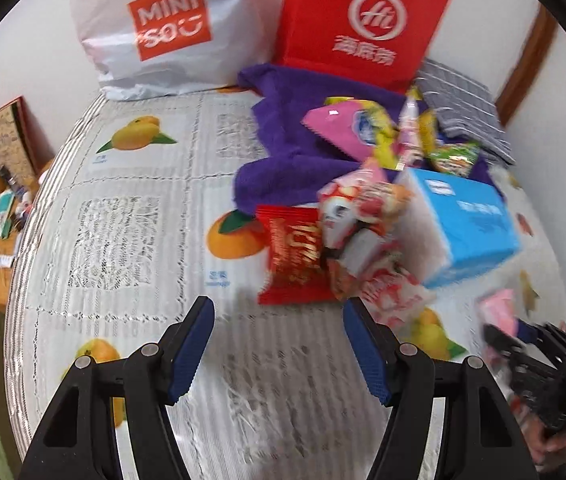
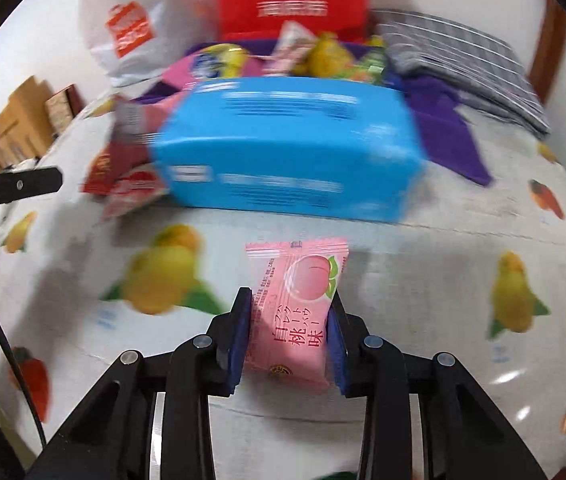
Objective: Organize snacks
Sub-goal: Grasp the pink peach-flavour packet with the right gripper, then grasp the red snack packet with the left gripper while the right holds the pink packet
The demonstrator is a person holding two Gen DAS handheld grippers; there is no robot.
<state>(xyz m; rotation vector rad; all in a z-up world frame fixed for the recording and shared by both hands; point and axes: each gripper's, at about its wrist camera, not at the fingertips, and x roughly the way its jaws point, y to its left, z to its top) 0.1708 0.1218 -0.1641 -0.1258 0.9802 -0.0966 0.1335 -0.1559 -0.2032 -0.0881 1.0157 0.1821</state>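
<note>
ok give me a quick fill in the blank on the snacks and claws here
1. The right claw is shut on a ____ peach snack packet.
2. The left claw is open and holds ____.
3. The big box behind the held packet is ____ in colour.
4. The snack pile lies partly on a ____ cloth.

Missing words: pink; nothing; blue; purple

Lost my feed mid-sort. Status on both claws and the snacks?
Right claw shut on pink peach snack packet. Left claw open, empty, above tablecloth. Snack pile and blue box ahead, nothing blocking.
</note>
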